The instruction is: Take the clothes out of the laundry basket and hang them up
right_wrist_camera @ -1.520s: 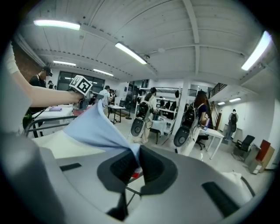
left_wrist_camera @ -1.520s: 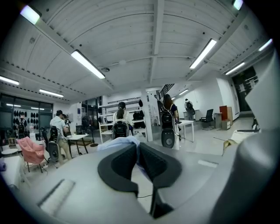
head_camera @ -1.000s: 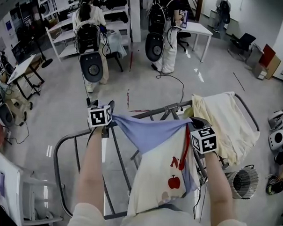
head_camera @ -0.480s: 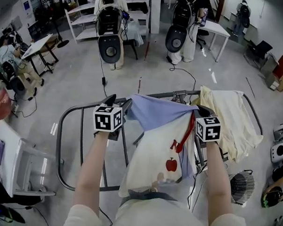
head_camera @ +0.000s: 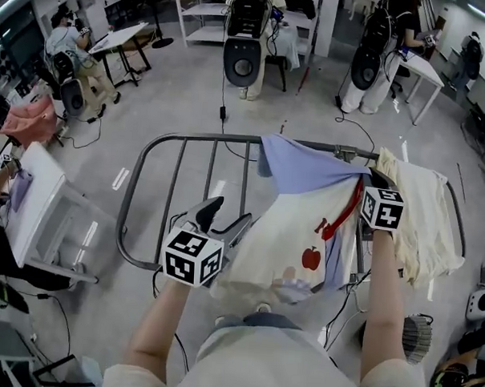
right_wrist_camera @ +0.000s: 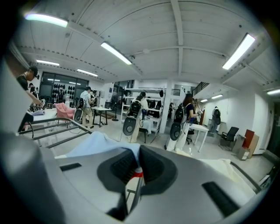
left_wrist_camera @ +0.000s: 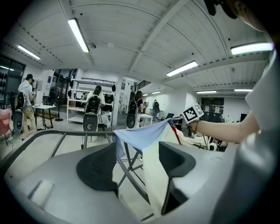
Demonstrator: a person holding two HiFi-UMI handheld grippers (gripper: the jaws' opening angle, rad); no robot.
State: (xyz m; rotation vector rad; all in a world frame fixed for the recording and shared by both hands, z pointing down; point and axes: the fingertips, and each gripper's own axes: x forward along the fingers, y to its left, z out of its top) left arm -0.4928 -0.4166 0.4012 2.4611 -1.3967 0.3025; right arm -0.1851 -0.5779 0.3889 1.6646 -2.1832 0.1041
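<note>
Back toward me comes my left gripper (head_camera: 225, 215), away from the blue corner of the shirt (head_camera: 289, 231), jaws apart and empty. My right gripper (head_camera: 373, 182) stays clenched on the shirt's edge at the rack (head_camera: 189, 137). With only 1 grip, the loosely draped shirt could slide off.

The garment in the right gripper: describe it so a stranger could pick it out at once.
Find the grey metal rack in the middle of the room; two cloths hang over it. Yours is the cream shirt in the right gripper, with blue at the top and a red apple, unlike the plain pale yellow cloth.
</note>
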